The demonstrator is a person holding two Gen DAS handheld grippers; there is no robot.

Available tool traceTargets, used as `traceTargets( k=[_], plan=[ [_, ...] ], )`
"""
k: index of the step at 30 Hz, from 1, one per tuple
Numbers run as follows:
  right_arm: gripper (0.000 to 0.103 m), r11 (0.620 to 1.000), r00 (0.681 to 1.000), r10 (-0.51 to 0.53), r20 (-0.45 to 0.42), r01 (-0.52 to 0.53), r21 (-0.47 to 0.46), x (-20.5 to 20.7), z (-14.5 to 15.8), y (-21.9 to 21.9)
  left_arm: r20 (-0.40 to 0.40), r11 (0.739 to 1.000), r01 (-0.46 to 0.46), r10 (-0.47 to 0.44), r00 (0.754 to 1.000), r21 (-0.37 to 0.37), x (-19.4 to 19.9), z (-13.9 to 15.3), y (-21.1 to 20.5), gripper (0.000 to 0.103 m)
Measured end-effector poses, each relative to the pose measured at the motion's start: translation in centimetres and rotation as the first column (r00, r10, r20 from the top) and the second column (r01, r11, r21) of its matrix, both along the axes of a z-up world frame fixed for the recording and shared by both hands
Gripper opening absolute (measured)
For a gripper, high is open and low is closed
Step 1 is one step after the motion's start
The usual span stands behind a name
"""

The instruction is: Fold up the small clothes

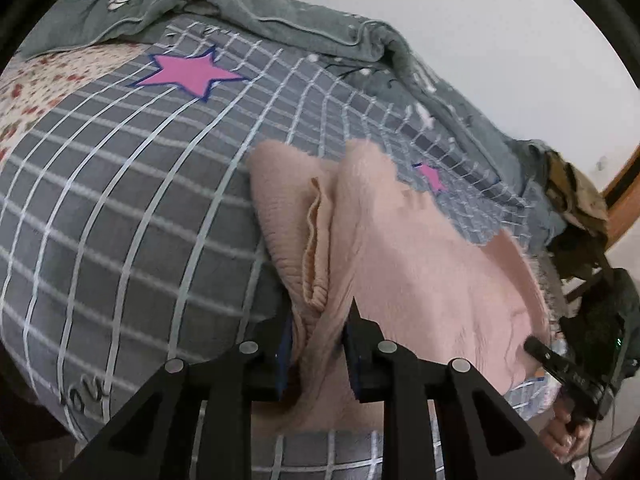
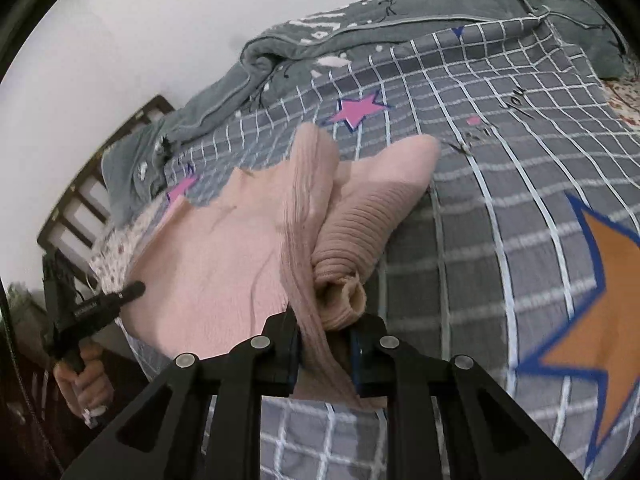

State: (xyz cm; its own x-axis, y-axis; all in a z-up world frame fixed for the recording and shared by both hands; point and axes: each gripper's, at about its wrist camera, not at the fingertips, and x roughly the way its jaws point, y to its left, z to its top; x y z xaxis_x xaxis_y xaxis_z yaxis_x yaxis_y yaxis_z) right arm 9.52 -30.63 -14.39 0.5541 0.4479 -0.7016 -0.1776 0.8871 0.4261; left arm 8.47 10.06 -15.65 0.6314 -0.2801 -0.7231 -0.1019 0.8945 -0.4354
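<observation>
A pink knit sweater [image 1: 420, 264] lies on a grey checked bedspread [image 1: 120, 208]. My left gripper [image 1: 318, 320] is shut on a bunched fold of the sweater beside a ribbed sleeve [image 1: 292, 216]. My right gripper [image 2: 324, 328] is shut on the sweater [image 2: 216, 256] near a ribbed sleeve cuff [image 2: 352, 292], with the sleeve [image 2: 384, 196] running away from it. Each gripper shows at the other view's edge: the right one [image 1: 560, 364] at the sweater's far side, the left one [image 2: 104, 300] likewise.
A grey-green blanket [image 1: 280, 12] lies rumpled along the far side of the bed by the white wall. Pink stars [image 1: 188, 74] and an orange star [image 2: 592, 320] mark the bedspread [image 2: 500, 140]. A dark wooden bed frame [image 2: 80, 200] stands at the left.
</observation>
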Motion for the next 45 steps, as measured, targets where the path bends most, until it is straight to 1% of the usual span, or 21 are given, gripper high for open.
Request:
traceTargets(
  k=[4, 5, 9, 10, 11, 13, 16, 20, 24, 27, 28, 29, 30, 31, 32, 33, 36, 38, 41, 43, 45],
  plan=[
    [0.026, 0.991, 0.999, -0.036, 0.024, 0.039, -0.13, -1.3, -0.6, -0.2, -0.033, 0.995, -0.03, 0.034, 0.999, 0.097, 0.0, -0.1, -0.3, 0.038],
    [0.026, 0.991, 0.999, -0.04, 0.036, 0.044, -0.128, -1.6, -0.3, -0.5, -0.034, 0.991, -0.031, 0.036, 0.999, 0.127, 0.0, 0.2, -0.4, 0.041],
    [0.026, 0.988, 0.989, -0.067, 0.13, 0.084, -0.13, -2.3, 1.9, -1.3, 0.013, 0.981, -0.036, 0.034, 0.999, 0.19, 0.3, 1.9, -0.7, 0.044],
    [0.026, 0.987, 0.987, -0.068, 0.148, 0.088, -0.136, -2.1, 2.5, -1.2, 0.026, 0.981, -0.028, 0.023, 0.999, 0.192, 0.6, 2.4, -0.9, 0.049],
    [0.026, 0.987, 0.985, -0.064, 0.162, 0.087, -0.137, -1.8, 2.9, -1.0, 0.032, 0.982, -0.02, 0.014, 0.999, 0.19, 0.9, 2.7, -1.0, 0.061],
    [0.026, 0.987, 0.982, -0.053, 0.179, 0.079, -0.141, -0.8, 3.4, -0.4, 0.061, 0.985, -0.001, -0.01, 0.998, 0.175, 1.7, 3.3, -1.3, 0.07],
    [0.026, 0.982, 0.981, -0.044, 0.191, 0.078, -0.175, 1.1, 3.5, 0.9, 0.087, 0.985, 0.023, -0.038, 0.995, 0.168, 3.4, 4.0, -1.9, 0.07],
    [0.026, 0.982, 0.984, -0.044, 0.172, 0.075, -0.175, 3.9, 2.7, 1.8, 0.092, 0.987, 0.056, -0.07, 0.993, 0.15, 6.4, 4.1, -2.7, 0.069],
    [0.029, 0.982, 0.988, -0.066, 0.141, 0.089, -0.168, 7.3, 1.7, 2.4, 0.083, 0.981, 0.071, -0.087, 0.993, 0.182, 9.1, 3.7, -3.6, 0.068],
    [0.029, 0.972, 0.992, -0.09, 0.085, 0.106, -0.207, 10.0, 0.4, 3.1, 0.065, 0.977, 0.064, -0.079, 0.995, 0.204, 11.0, 3.1, -3.7, 0.058],
    [0.026, 0.969, 0.994, -0.094, 0.063, 0.106, -0.224, 10.8, -0.1, 3.4, 0.052, 0.977, 0.056, -0.068, 0.996, 0.204, 11.7, 2.7, -3.6, 0.05],
    [0.01, 0.967, 0.995, -0.092, 0.043, 0.099, -0.236, 11.6, -0.6, 3.7, 0.035, 0.977, 0.055, -0.064, 0.997, 0.206, 12.3, 2.3, -3.6, 0.03],
    [0.006, 0.967, 0.996, -0.085, 0.036, 0.091, -0.239, 11.9, -0.8, 3.9, 0.008, 0.974, 0.062, -0.065, 0.998, 0.216, 13.0, 1.8, -3.6, 0.016],
    [0.006, 0.967, 0.997, -0.074, 0.036, 0.08, -0.24, 12.1, -0.9, 4.1, -0.022, 0.968, 0.08, -0.077, 0.997, 0.239, 13.6, 1.2, -3.6, 0.007],
    [0.006, 0.967, 0.996, -0.063, 0.055, 0.075, -0.244, 12.2, -0.8, 4.4, -0.023, 0.962, 0.083, -0.08, 0.997, 0.26, 13.8, 1.1, -3.5, 0.007],
    [0.005, 0.966, 0.996, -0.054, 0.077, 0.072, -0.247, 12.3, -0.5, 4.6, 0.012, 0.96, 0.068, -0.074, 0.997, 0.272, 13.6, 1.4, -3.2, 0.007],
    [0.005, 0.983, 0.987, -0.055, 0.15, 0.08, -0.165, 12.0, 1.3, 4.1, 0.097, 0.979, 0.045, -0.065, 0.993, 0.197, 13.0, 2.3, -1.6, 0.007],
    [0.005, 0.988, 0.982, -0.073, 0.173, 0.095, -0.121, 12.2, 1.9, 3.5, 0.099, 0.976, 0.021, -0.043, 0.994, 0.219, 13.2, 2.3, -1.3, 0.007],
    [0.005, 0.974, 0.991, -0.101, 0.091, 0.117, -0.195, 14.3, 0.0, 3.8, 0.054, 0.968, 0.017, -0.031, 0.998, 0.251, 14.1, 1.0, -1.3, 0.007],
    [0.005, 0.974, 0.994, -0.107, 0.036, 0.112, -0.195, 15.1, -1.8, 3.7, 0.037, 0.966, 0.011, -0.021, 0.999, 0.257, 14.4, 0.0, -1.1, 0.007],
    [0.005, 0.973, 0.993, -0.114, 0.02, 0.116, -0.2, 15.3, -2.9, 3.5, 0.022, 0.966, 0.011, -0.017, 1.0, 0.258, 14.6, -0.8, -1.0, 0.008]
  ],
)
